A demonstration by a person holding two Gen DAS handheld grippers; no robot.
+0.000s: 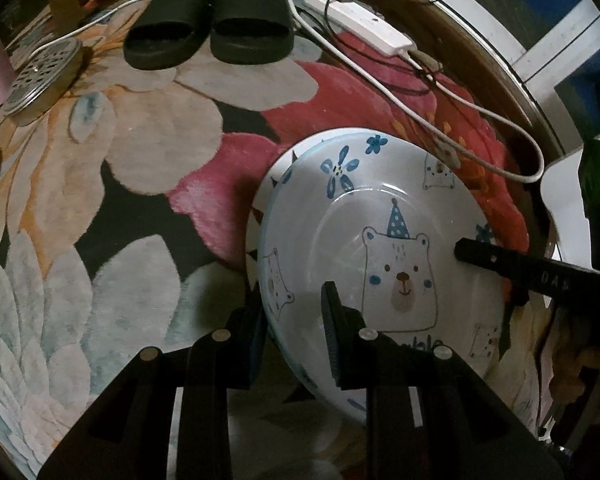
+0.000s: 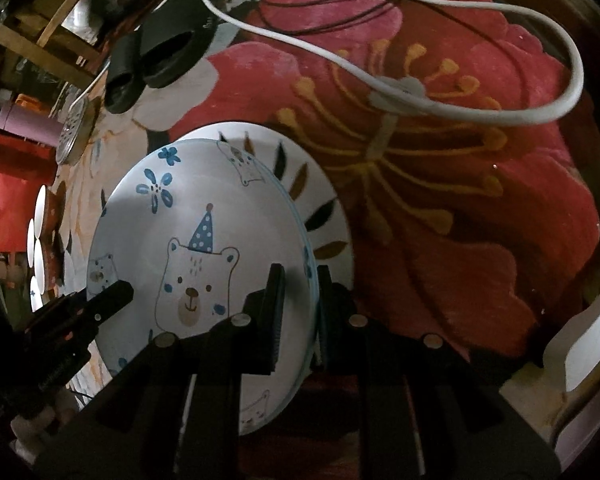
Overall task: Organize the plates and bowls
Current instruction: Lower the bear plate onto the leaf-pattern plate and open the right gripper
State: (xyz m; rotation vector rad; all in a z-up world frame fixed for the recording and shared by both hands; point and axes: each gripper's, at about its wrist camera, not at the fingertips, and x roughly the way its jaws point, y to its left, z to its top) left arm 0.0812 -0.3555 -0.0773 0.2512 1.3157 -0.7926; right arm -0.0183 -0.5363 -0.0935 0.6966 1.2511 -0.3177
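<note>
Bear-print plate point(image 1: 380, 240) above, seemingly, a leaf-rimmed plate point(image 2: 320, 216).

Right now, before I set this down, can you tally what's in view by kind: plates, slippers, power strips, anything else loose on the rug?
Plates: 2, bear plate held at its rim by both grippers, leaf-rimmed plate directly behind it
Black slippers: 2
White power strips: 1
Perforated metal lids: 1
Total: 6

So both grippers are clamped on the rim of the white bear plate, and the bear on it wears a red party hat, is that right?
Not quite. The hat is blue with white dots, as the left wrist view shows. The rest holds: the left gripper and the right gripper each have their jaws shut on the rim of the white bear-printed plate.
</note>
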